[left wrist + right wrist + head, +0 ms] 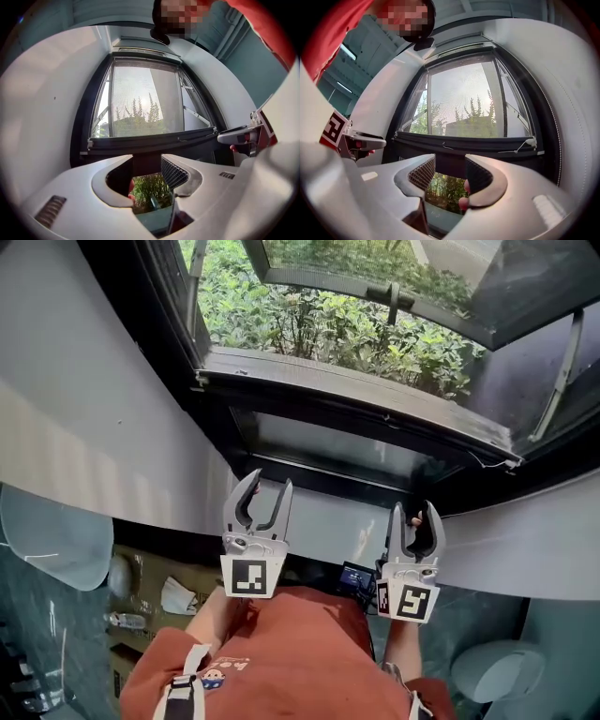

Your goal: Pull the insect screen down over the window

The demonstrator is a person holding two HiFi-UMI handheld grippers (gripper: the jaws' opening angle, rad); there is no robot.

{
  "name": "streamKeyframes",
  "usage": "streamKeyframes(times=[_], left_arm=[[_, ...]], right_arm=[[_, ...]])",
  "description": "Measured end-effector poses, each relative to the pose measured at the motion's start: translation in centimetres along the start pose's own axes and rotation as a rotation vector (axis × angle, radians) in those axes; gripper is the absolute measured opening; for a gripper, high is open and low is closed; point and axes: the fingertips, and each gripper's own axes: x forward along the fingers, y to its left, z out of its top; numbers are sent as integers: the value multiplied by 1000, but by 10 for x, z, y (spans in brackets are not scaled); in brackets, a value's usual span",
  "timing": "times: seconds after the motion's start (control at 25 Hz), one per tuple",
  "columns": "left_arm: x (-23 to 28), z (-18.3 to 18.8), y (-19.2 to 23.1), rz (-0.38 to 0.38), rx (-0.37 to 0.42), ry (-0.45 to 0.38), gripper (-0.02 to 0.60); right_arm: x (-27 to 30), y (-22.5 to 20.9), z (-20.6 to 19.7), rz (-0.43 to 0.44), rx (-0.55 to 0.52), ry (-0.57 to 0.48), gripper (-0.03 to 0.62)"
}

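Below the lower edge of the window (356, 401) hover the left gripper (271, 480) and right gripper (415, 512). Both are released, grasping nothing.

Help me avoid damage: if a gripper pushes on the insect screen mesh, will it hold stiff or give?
The mesh looks fine and see-through, with plants showing behind it, so it is probably light and would likely bulge or dent. The dark bar along its lower edge runs straight and looks rigid, likely the safer place to push.

surface: floor (28, 667) — dark, glossy | on it: brown cardboard (142, 570) — crumpled white thing (177, 596) on top
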Motion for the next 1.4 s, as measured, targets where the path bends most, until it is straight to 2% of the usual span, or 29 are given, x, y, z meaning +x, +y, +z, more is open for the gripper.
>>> streamKeyframes(times=[0.16,0.28,0.32,0.56,0.84,0.96,1.16,1.4], left_arm=[[1,0,-1,0,6,-9,177],[-1,-2,-2,-2,6,4,135],[-1,-3,-2,-2,7,6,125],[-2,2,-1,-1,6,-22,55],[-4,0,0,-9,-19,-14,13],[-4,0,1,-11,-32,-21,6],[-5,-2,0,-12,3,-15,5],[-6,-3,-2,-11,0,-12,6]], right_arm=[[1,-1,-1,2,0,2,207],[1,-1,-1,1,-9,3,205],[1,-1,-1,-1,-13,3,173],[1,1,2,16,-5,-10,140],[0,-5,2,-32,-32,-6,9],[-1,-9,2,-44,-30,-1,9],[-3,-13,3,-63,-52,-4,9],[-4,-13,0,-66,-60,9,9]])
